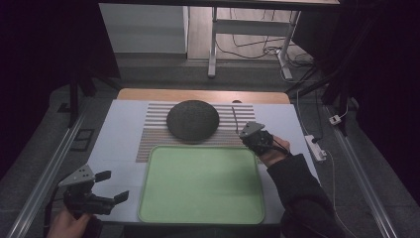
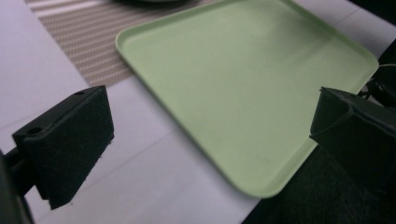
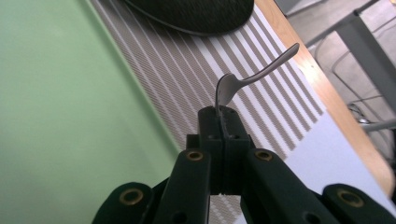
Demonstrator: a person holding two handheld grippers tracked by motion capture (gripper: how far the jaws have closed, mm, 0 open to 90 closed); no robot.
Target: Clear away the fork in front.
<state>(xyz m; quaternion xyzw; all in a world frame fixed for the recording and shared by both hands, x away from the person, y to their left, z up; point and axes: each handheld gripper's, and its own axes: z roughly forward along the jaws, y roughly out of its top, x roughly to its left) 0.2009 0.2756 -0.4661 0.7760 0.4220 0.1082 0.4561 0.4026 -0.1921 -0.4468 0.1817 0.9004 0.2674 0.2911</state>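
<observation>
Spoon (image 3: 254,74): pinched by one end in the right gripper (image 3: 223,122), handle sticking up over the striped mat (image 3: 196,79), near the table's right edge.
Right gripper: clenched on the spoon, raised off the mat beside the green tray's (image 1: 148,198) far right corner.
Left gripper (image 1: 113,186): released, jaws wide, nothing between them, low at the table's near left corner.
Dark dome (image 1: 192,120): on the mat, beyond the tray.

Black hand-held gripper (image 1: 108,187) each hand, grey three-cornered top plate, brass-ringed screws; right arm in black sleeve (image 1: 302,191).
</observation>
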